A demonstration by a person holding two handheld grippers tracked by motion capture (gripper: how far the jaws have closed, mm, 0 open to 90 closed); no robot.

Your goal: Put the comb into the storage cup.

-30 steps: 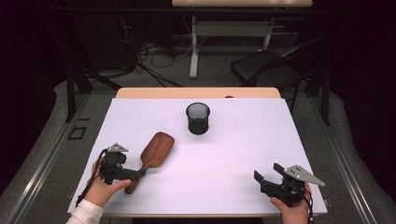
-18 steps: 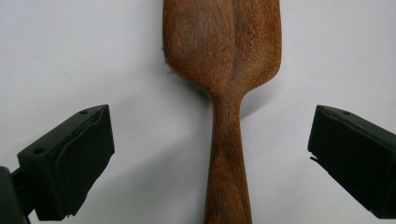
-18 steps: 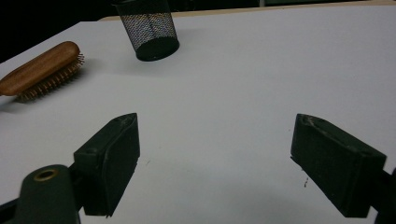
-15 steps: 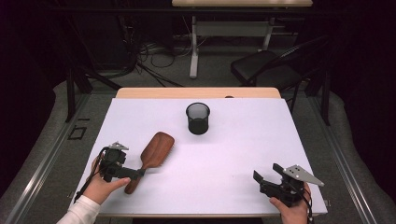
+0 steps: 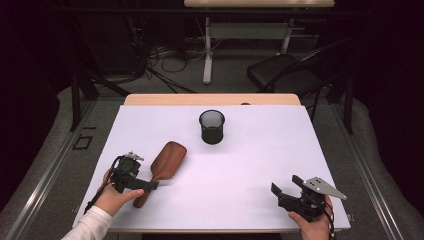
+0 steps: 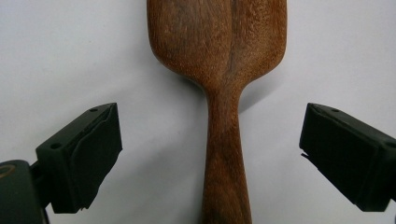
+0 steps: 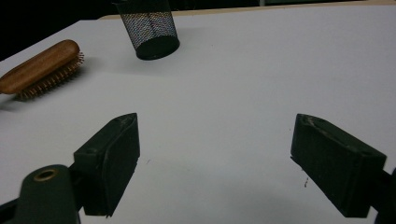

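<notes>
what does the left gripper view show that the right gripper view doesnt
The left gripper view shows the wooden hairbrush from above, its smooth back up, the handle lying between the left gripper and its wide open jaws, untouched. The right gripper view shows the black mesh cup standing upright, the brush's bristles facing down on the table, and the right gripper open over bare surface. Both show the hairbrush and the white table.

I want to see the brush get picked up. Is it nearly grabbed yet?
Nearly. Done: the left gripper sits over the wooden hairbrush, jaws open either side of its handle. In hand: closing on the handle; the jaws aren't touching it. Left: gripping and lifting. The brush lies on the table, the mesh cup stands apart, and the right gripper waits open.
</notes>
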